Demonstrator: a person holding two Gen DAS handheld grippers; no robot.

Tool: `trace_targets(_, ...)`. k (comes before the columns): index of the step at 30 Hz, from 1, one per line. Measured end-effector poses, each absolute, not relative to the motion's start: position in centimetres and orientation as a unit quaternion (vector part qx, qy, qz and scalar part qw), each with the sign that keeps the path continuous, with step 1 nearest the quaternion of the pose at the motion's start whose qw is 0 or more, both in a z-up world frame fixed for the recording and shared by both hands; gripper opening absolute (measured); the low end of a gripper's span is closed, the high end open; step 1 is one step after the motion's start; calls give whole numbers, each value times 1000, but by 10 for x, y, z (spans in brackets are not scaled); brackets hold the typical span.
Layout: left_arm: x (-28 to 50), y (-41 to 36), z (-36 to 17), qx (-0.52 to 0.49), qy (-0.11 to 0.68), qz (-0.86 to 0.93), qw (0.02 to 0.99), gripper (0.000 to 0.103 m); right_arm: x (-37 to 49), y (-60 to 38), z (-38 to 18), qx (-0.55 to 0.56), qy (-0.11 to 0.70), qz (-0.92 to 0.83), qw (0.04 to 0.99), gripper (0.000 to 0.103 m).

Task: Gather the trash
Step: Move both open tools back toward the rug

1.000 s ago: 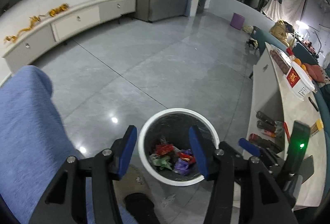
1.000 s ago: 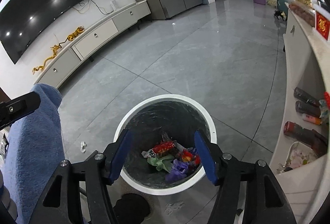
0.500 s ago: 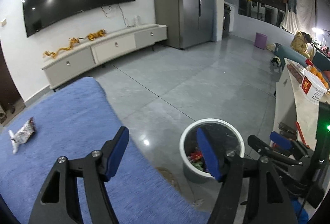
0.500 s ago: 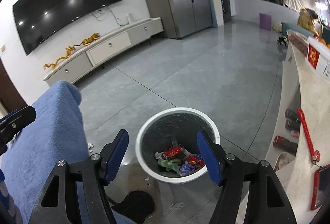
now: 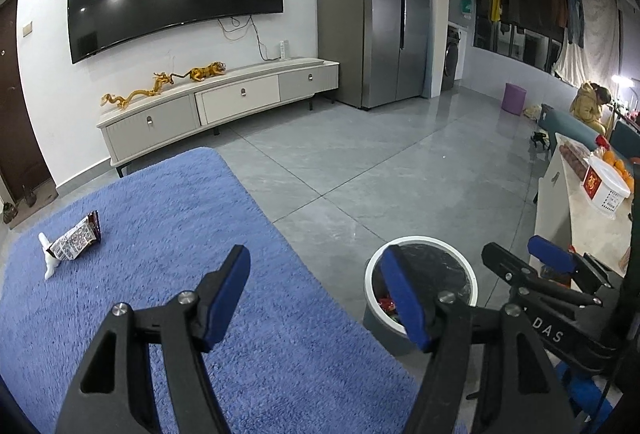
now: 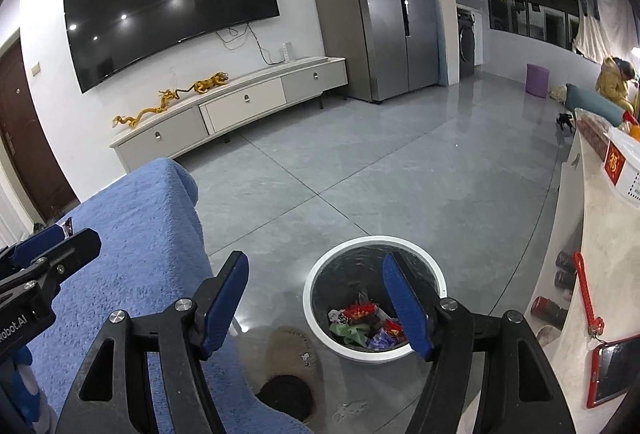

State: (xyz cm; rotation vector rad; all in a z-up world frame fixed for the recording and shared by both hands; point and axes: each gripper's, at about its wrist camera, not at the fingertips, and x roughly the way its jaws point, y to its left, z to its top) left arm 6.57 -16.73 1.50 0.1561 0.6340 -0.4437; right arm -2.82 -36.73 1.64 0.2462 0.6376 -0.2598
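**Readable lettering: two marks on the gripper bodies, one character on a basket label**

In the left wrist view, white capitals "DAS" stand on the black plastic body of the right hand-held gripper (image 5: pixel 560 308) at the lower right. In the right wrist view, white lettering reading "obot.AI", cut off at the frame edge, stands on the black body of the left hand-held gripper (image 6: pixel 38 262). The white perforated plastic basket (image 6: pixel 630 176) at the far end of the pale stone counter (image 6: pixel 588 274) carries a red square label with one gold Chinese character, too small to read surely. The print on the crumpled snack wrapper (image 5: pixel 74 237) on the blue rug is illegible.
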Motion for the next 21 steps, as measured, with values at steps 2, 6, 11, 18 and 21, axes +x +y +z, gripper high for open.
trace_targets(2,66,-163,14,69,311,-218,923,67,-27,-364,17,116,315,-125,934,68)
trace_targets(6,71,-149,10,54,317,-212,923,67,-23,-353,18,102,321,-122,934,68)
trace_targets(11,80,-121,5,37,324,-189,926,67,-12,-336,18,85,329,-110,934,68)
trace_targets(18,93,-68,-1,17,326,-138,935,67,13,-295,17,53,342,-68,936,68)
trace_targets(21,95,-42,-6,12,330,-112,937,68,23,-272,14,38,347,-44,936,68)
